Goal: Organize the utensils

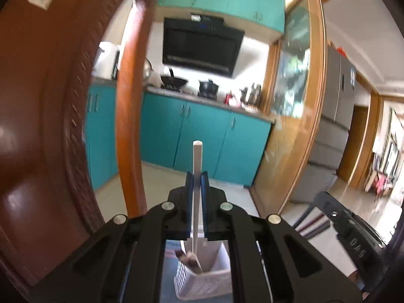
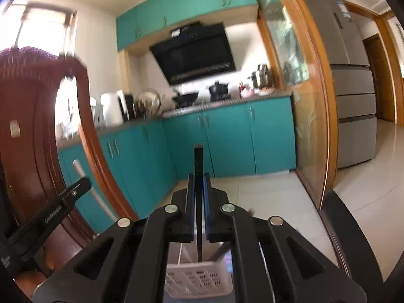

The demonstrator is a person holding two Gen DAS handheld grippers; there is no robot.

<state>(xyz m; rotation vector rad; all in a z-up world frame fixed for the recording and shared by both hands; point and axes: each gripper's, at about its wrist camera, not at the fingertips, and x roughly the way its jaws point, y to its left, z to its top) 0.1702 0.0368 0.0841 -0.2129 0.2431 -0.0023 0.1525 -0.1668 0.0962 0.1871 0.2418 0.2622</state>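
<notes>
both grippers held nearly level above the white basket [image 2: 199, 281]. left gripper [image 1: 197, 176] pinches a white chopstick [image 1: 196, 161]; right gripper [image 2: 198, 178] pinches a black chopstick [image 2: 198, 161], each jutting forward.

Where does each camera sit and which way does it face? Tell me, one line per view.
Left wrist: on the left tongs, facing teal kitchen cabinets; tongs shut on a white chopstick.
Right wrist: on the right tongs, facing the same cabinets; tongs shut on a black chopstick.
Shared: cabinets, range hood, white basket below; each glimpses the other tongs.
</notes>
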